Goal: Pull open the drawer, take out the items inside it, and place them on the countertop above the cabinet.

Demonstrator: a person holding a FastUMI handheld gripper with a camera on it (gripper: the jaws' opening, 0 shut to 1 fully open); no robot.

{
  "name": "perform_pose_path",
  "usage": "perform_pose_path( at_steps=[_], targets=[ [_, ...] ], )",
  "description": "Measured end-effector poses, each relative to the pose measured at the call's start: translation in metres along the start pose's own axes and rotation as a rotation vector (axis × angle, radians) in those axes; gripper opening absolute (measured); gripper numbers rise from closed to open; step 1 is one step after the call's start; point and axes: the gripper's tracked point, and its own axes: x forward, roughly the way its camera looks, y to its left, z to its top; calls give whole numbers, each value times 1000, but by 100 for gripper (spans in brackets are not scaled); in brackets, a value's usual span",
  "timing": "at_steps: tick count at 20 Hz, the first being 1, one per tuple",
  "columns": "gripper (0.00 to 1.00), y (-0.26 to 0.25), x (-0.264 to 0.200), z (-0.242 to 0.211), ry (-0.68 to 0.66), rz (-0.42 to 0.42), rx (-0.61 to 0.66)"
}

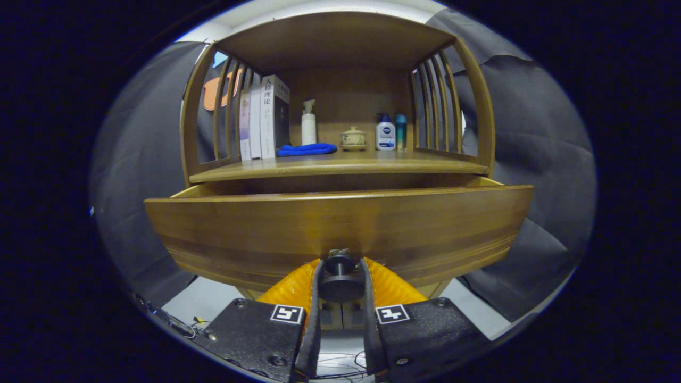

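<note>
Drawer (340,223) pulled partly out, contents hidden; gripper (340,266) fingers clamped on its knob (340,264); countertop (340,162) holds books (264,119), bottles.

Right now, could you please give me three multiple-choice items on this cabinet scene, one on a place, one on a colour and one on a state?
1. Where does the blue cloth lie?
A. on the countertop, between the books and the small lidded pot
B. inside the drawer
C. on the floor

2. What colour is the pump bottle behind the cloth?
A. red
B. white
C. green

3. How does the drawer stand?
A. shut flush
B. removed from the cabinet
C. pulled partly out

Answers: 1 A, the cloth rests on the countertop beside the books. 2 B, the bottle is white. 3 C, the drawer front stands out ahead of the countertop, with the gripper jaws closed on its knob.
</note>
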Motion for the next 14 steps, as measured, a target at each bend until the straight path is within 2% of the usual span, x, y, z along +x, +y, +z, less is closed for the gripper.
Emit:
perform_pose_path(
  at_steps=[14],
  targets=[
    [36, -3, -55, -29, 49, 59, -16]
  ],
)
